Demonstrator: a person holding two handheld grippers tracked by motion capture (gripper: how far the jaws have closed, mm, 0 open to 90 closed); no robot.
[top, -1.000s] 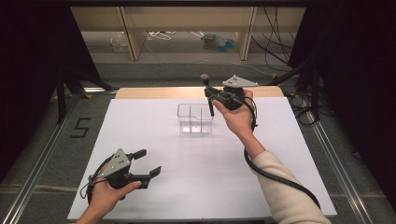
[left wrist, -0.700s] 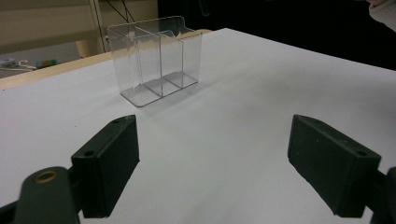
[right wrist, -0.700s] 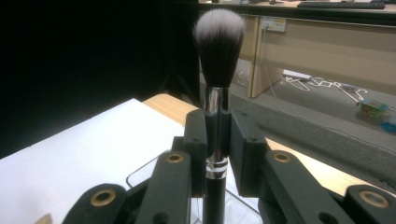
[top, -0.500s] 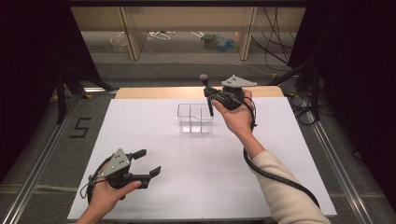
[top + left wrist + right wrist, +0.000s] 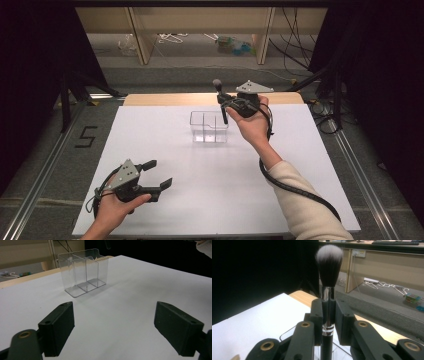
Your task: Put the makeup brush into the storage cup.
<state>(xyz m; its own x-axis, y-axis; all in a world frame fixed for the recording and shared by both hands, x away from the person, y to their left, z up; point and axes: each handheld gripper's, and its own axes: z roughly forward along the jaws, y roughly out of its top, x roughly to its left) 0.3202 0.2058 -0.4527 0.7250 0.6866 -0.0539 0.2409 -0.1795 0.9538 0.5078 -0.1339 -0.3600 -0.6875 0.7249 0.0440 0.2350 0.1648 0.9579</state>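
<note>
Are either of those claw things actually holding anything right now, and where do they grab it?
Yes. The right tool grips a makeup brush by its black handle and metal collar, bristles up, above the clear organizer. The left tool is open and empty.

Clear divided organizer sits on the surface, toward the far edge, near centre. Right gripper is just right of it, raised above its right end, makeup brush upright between its fingers, bristles up. Left gripper is at the near-left corner, well apart from the organizer, pointing right.
</note>
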